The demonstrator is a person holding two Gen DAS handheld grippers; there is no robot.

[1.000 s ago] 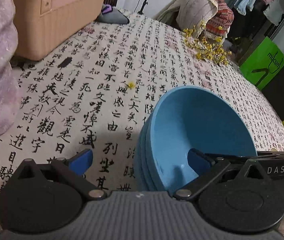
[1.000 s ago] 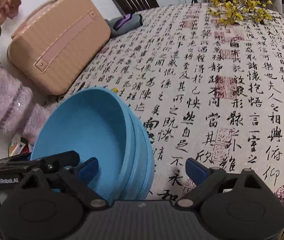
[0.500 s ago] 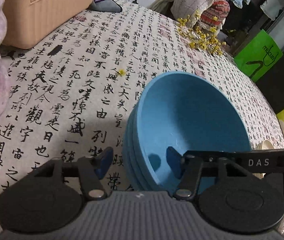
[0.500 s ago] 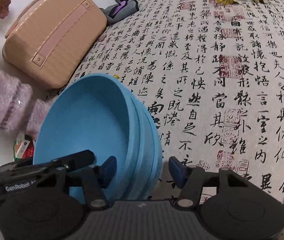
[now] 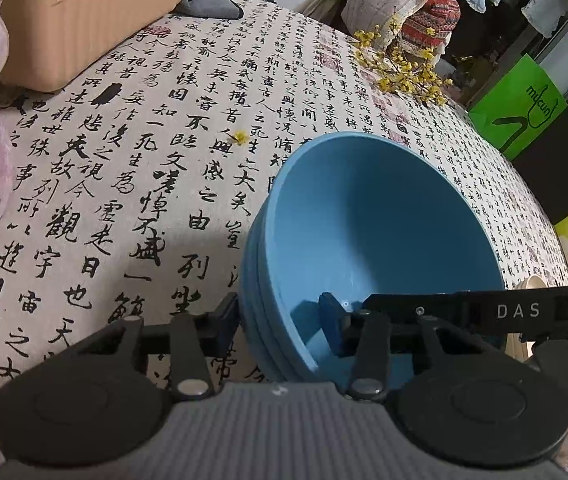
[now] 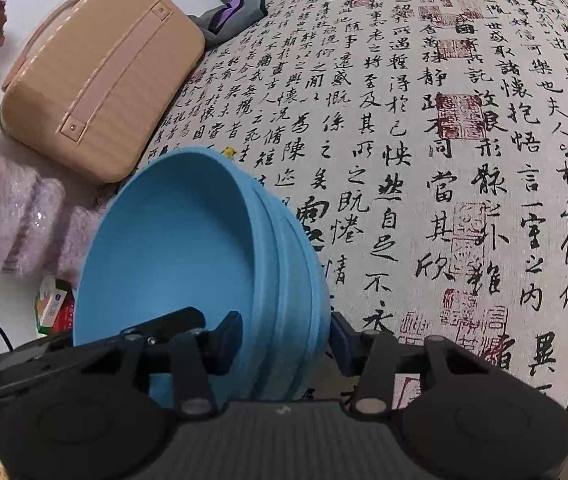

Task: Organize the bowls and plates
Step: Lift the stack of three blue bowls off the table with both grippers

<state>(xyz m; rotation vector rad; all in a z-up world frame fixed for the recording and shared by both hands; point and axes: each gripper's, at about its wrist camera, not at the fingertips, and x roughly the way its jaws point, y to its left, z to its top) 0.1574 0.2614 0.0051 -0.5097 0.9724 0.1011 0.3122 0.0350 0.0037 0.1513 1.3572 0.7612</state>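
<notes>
A stack of nested blue bowls (image 5: 380,236), matte, smooth and round with thin layered rims, sits low and centre in both views on the counter (image 5: 144,152), which is draped in a cream cloth printed with black calligraphy and red seals. The left hand-held gripper (image 5: 280,322) straddles the stack's left wall at the bottom of its frame: one blue pad lies against the outer side, the other inside the top bowl, and the jaws are closing on the layered rims, pads about touching. The right hand-held gripper (image 6: 286,338) takes the opposite wall in the same way at the bottom of its frame, one pad inside, one outside against the outer rims, jaws likewise closing. Both point steeply downward at the stack, each seen as a black bar across the other's view. In the upper left of the right view lies a ribbed, peach-coloured case (image 6: 100,76) with a strap; a fuzzy lilac wrap (image 6: 8,212) sits at the left edge, and yellow blossoms (image 5: 404,64) lie at the upper right of the left view.
</notes>
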